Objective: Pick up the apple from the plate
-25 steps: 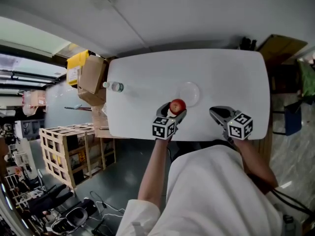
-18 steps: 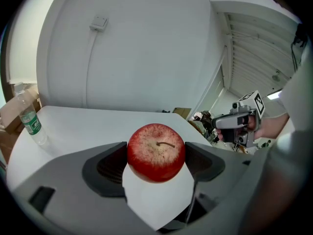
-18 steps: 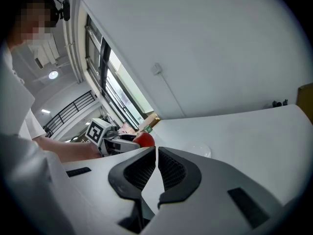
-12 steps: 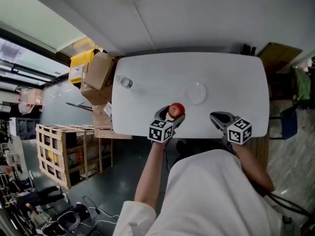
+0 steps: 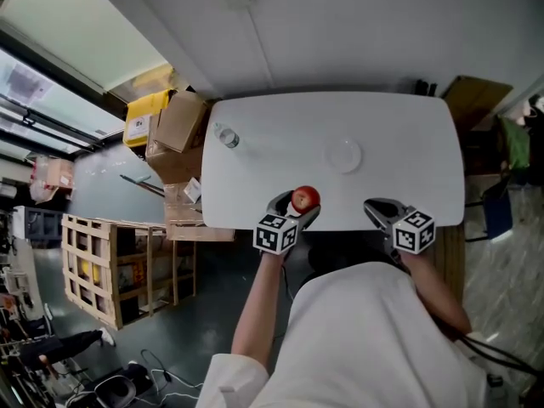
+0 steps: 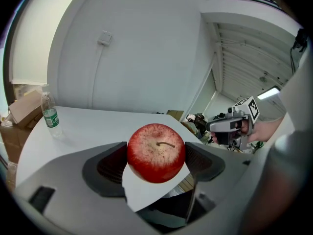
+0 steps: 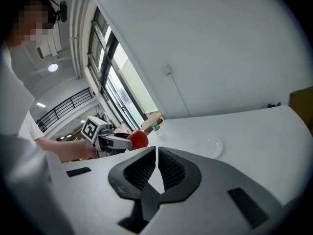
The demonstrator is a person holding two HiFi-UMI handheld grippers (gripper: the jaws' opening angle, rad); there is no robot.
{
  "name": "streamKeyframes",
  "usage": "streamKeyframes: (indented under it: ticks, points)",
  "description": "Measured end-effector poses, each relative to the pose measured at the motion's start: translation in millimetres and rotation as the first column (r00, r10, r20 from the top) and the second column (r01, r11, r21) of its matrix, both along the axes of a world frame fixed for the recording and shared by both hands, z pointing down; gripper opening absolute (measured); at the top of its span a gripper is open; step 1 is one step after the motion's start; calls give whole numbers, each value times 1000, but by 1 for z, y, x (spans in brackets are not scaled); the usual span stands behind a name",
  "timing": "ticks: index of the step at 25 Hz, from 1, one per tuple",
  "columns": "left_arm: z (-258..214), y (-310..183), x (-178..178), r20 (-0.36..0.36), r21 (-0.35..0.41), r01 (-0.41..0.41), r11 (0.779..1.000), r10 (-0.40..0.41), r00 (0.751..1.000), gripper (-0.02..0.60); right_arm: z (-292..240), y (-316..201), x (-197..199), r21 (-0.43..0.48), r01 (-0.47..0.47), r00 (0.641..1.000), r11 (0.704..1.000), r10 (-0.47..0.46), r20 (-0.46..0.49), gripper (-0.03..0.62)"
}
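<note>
My left gripper (image 5: pixel 299 203) is shut on a red apple (image 5: pixel 305 198), held above the white table's (image 5: pixel 408 134) near edge. In the left gripper view the apple (image 6: pixel 156 152) fills the gap between both jaws, stem up. The white plate (image 5: pixel 343 155) lies bare on the table, farther in than the apple; it also shows in the right gripper view as a small plate (image 7: pixel 211 146). My right gripper (image 5: pixel 378 208) hovers at the near edge to the right, jaws closed together with nothing between them (image 7: pixel 156 166).
A clear water bottle (image 5: pixel 226 136) with a green label stands at the table's far left corner, seen as a bottle (image 6: pixel 49 112) in the left gripper view. Cardboard boxes (image 5: pixel 179 126) and a yellow bin sit beside the table's left end. A wooden crate (image 5: pixel 127 266) stands on the floor.
The left gripper has drawn the apple back from the plate toward the table's near edge. The right gripper stays about where it was.
</note>
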State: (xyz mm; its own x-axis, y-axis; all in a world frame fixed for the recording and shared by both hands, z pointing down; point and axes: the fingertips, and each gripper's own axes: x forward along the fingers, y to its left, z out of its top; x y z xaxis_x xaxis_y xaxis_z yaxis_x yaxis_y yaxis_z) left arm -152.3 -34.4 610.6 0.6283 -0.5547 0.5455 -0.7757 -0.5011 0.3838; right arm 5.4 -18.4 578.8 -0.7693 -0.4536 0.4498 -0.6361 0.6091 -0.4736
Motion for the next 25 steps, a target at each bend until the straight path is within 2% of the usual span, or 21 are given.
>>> streamKeyframes:
  ticks: [6,12,18,25]
  points:
    - [-10,25,-10,-12,24,-20,1000,20,1000,371,-1,32,-1,7,-54,999,999,54,8,38]
    - [-19,39,-13,-25,39,-18,999,19,1000,371,3,55,9,32,-41,998,999,43,-42,38]
    - [-35,48,3,-52,70,-2,998,5,999,371,-7,47,27,62,-56,998,997,56,1,38]
    - [-46,55,28,-83,89,19,996,-11,996,371,-14,48,38,91,13,1000,996,-14,9,38]
